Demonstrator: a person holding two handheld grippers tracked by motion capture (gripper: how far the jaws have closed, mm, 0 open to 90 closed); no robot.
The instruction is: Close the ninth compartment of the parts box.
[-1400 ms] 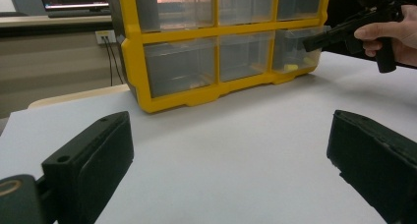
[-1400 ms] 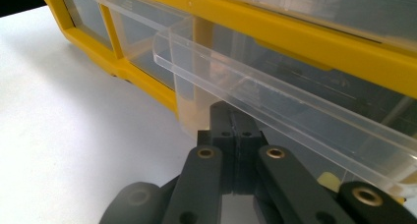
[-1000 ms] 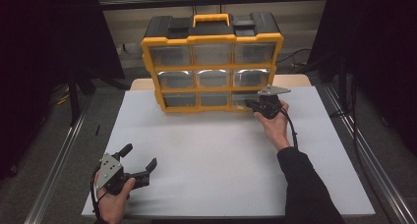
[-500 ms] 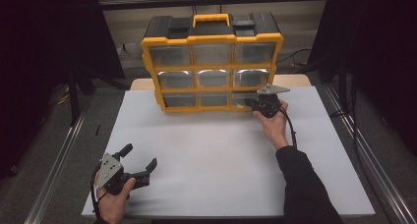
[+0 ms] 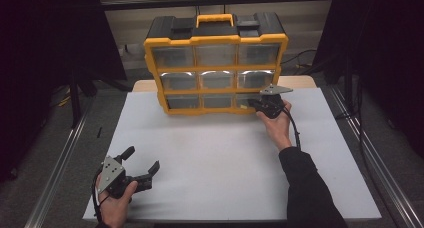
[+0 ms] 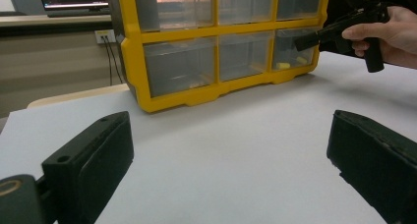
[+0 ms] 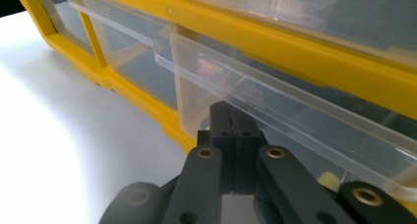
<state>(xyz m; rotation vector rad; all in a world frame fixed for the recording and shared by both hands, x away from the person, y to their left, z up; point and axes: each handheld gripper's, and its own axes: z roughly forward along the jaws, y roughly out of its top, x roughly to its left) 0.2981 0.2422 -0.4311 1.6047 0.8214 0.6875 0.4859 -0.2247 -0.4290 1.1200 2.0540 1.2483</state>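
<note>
A yellow organizer case with clear drawers and a black top stands upright at the back of the white table. My right gripper is shut, and its tips rest against the front of the bottom right drawer, just under that drawer's clear handle lip. In the right gripper view the two jaws lie flat together with nothing between them. A small pale yellow piece lies inside that drawer. My left gripper is held open at the table's front left corner, with nothing between its jaws.
Metal rails run along both sides of the table. Dark curtains hang left and right. A wide stretch of bare white surface separates the case from the left gripper. The right gripper and its hand appear at the case's lower right drawer.
</note>
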